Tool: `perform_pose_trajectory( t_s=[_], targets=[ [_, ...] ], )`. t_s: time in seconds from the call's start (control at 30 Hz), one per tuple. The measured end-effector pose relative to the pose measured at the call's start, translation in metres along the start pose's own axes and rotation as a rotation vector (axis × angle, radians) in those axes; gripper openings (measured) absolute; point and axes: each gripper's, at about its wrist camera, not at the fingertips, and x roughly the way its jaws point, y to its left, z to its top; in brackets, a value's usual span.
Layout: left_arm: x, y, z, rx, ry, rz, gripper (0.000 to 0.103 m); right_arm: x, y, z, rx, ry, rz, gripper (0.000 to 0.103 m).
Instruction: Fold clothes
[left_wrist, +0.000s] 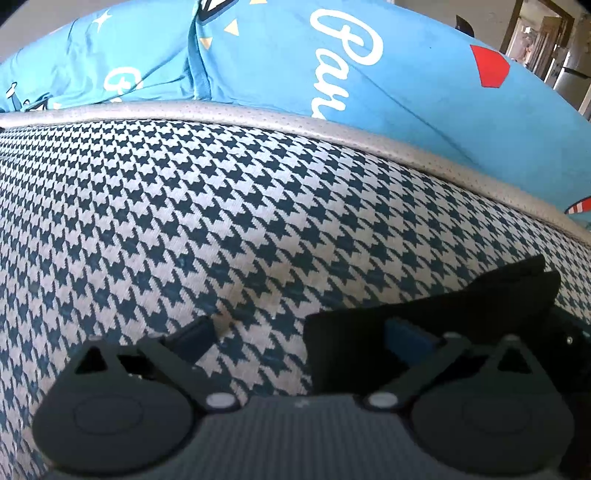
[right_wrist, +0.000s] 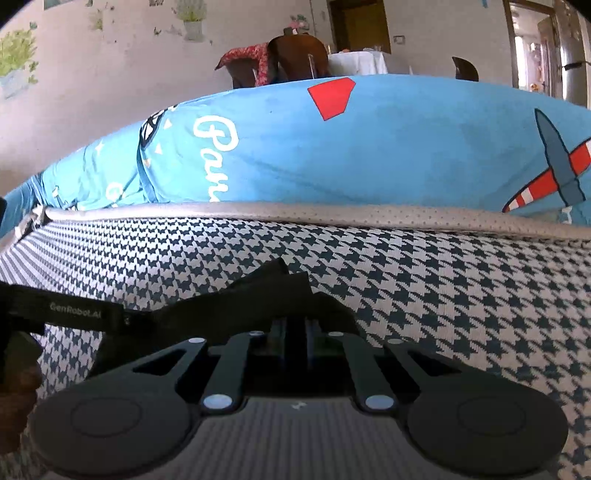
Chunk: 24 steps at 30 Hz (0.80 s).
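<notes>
Two fisheye views, both low over a mattress.

Left wrist view: left tool (left_wrist: 299, 338) at bottom of frame, fingers spread wide, holding nothing; one blue pad (left_wrist: 404, 334) sits against black cloth (left_wrist: 424, 306) at lower right, other finger (left_wrist: 195, 334) at lower left over bare mattress. Cloth is matte, dark, crumpled w/ a flat folded edge, lying on the mattress surface. Mattress top (left_wrist: 184, 206) is woven houndstooth, navy on off-white, slightly stained near centre; a grey perforated piping band (left_wrist: 258, 114) curves along its far edge. Behind it, upper frame, smooth blue bedding (left_wrist: 406, 92) w/ white script lettering, red shape, small triangles.

Right wrist view: right tool (right_wrist: 297, 325) at bottom centre, fingers closed together, pinching the black cloth (right_wrist: 266, 291), which bunches up just ahead of the tips, mid-frame left of centre. A black strap (right_wrist: 74, 314) w/ printed lettering crosses lower left. Same houndstooth mattress (right_wrist: 461, 295), grey piping (right_wrist: 332, 216), blue bedding (right_wrist: 406, 147) w/ red-white striped plane print at right. Room beyond, top of frame: pale wall (right_wrist: 92, 74) w/ plant stickers, brown chairs (right_wrist: 295, 55), white-clothed desk (right_wrist: 358, 61), doorways.
</notes>
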Motion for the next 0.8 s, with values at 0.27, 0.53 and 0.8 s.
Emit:
perform_pose_trajectory(
  t_s=[0.27,0.53,0.8],
  targets=[
    [-0.018,0.001,0.001,-0.004,-0.028,-0.026,0.101,-0.02,-0.015,0.018,0.039,-0.048,0.054,0.007],
    [-0.015,-0.007,-0.004,0.04,-0.015,-0.078,0.101,-0.007,-0.004,0.021,0.028,-0.018,0.176,0.007],
    [-0.006,-0.008,-0.014,0.052,0.023,-0.064,0.102,0.026,0.004,0.02,0.018,0.053,0.094,0.006]
  ],
)
